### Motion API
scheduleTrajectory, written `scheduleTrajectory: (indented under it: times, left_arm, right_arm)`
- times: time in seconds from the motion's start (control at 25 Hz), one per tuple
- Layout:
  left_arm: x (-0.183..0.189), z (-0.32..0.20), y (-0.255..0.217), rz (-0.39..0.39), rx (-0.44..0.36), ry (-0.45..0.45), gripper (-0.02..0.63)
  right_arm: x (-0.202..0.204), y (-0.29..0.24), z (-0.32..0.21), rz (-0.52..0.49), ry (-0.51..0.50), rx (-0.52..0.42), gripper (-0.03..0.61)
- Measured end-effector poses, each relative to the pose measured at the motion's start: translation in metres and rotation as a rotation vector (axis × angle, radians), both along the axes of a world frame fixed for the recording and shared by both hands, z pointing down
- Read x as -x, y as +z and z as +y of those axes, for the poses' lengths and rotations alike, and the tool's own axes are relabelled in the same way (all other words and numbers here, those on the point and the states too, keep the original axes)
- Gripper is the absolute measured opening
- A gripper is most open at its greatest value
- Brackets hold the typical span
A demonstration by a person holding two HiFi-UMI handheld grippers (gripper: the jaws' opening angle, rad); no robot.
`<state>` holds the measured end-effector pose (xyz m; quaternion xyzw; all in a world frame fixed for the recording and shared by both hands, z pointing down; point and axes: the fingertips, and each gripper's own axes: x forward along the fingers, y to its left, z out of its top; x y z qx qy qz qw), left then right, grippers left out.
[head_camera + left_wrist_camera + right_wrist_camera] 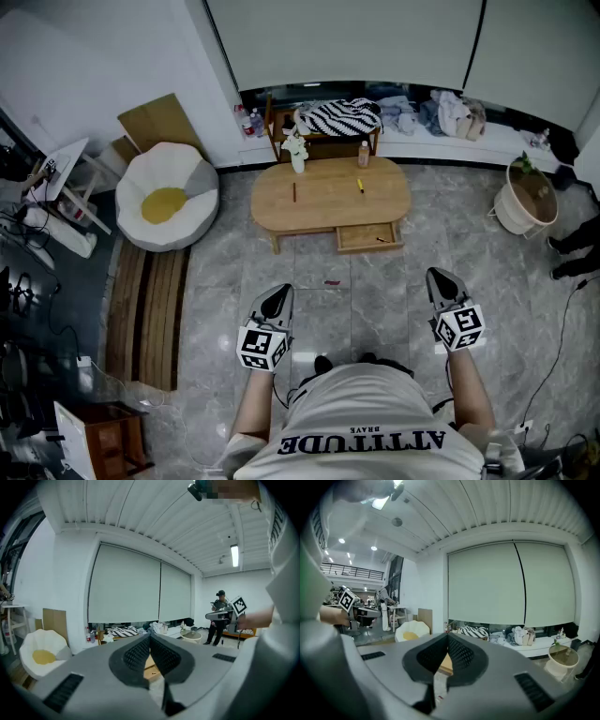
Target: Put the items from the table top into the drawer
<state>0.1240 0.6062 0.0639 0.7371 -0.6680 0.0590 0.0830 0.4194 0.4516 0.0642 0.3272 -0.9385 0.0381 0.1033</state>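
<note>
Yellow pen (360, 186) is lying on far surface (281, 202); L claw (279, 295) & R claw (441, 279), both pressed together & empty, are prob. needing a closer approach first.

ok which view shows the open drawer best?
Head view: the drawer is seen from above, pulled out of the table, its inside visible. The left and right gripper views catch only a sliver of wood low in frame; no drawer can be made out.

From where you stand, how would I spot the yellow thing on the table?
Find the oval wooden table with its drawer pulled open. On top, behind that drawer, lies a short stick: the only yellow one, its neighbour being dark brown.
</note>
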Motion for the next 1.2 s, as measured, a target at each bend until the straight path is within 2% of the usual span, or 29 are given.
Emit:
scheduleTrajectory:
  times: [0.96,1.2]
  left_arm:
    - [0.014,0.016,0.006,0.008,0.011,-0.001,0.021]
    - [0.03,0.027,0.012,0.016,0.024,0.006,0.021]
  right_arm:
    - [0.013,-0.001,0.013,-0.008,0.009,0.013,0.02]
    - [0.026,0.002,0.026,0.011,0.02,0.02,0.02]
